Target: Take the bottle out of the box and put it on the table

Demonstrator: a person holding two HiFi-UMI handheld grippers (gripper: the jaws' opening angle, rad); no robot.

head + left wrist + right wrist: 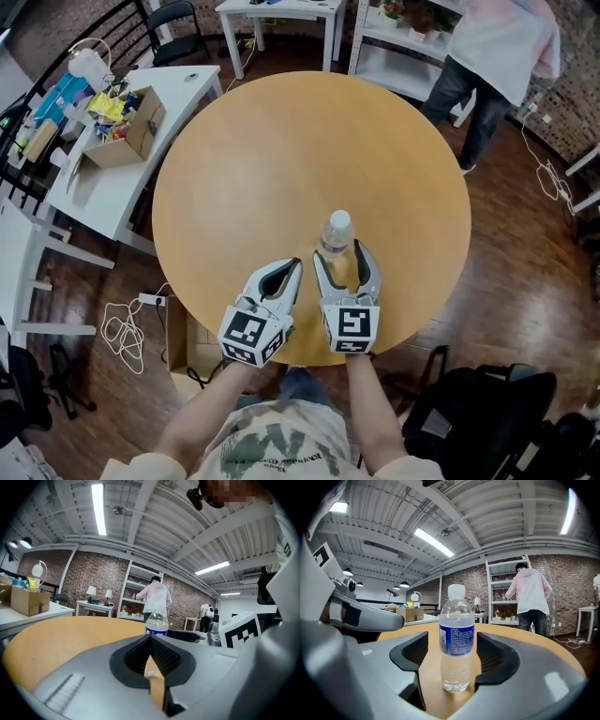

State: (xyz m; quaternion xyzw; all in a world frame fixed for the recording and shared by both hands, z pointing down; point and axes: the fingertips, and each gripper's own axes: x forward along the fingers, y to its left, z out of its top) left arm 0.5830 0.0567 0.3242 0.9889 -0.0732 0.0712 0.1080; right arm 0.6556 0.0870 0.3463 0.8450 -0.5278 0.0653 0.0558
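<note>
A clear water bottle [335, 236] with a white cap and blue label stands upright on the round wooden table [281, 159] near its front edge. My right gripper [342, 256] is open around it. In the right gripper view the bottle [456, 639] stands between the two black pads [493, 654] with a gap on each side. My left gripper [293, 266] lies just left of it, shut on nothing, its fingers meeting at the tip. In the left gripper view my left gripper [151, 639] has its pads together, and the bottle [157, 623] shows beyond them to the right.
A white desk [112, 187] at the left carries an open cardboard box [127, 127] and clutter. A person [492, 56] stands at white shelves [394, 47] beyond the table. Another cardboard box [185, 345] and cables [122, 328] lie on the floor by the table's front left.
</note>
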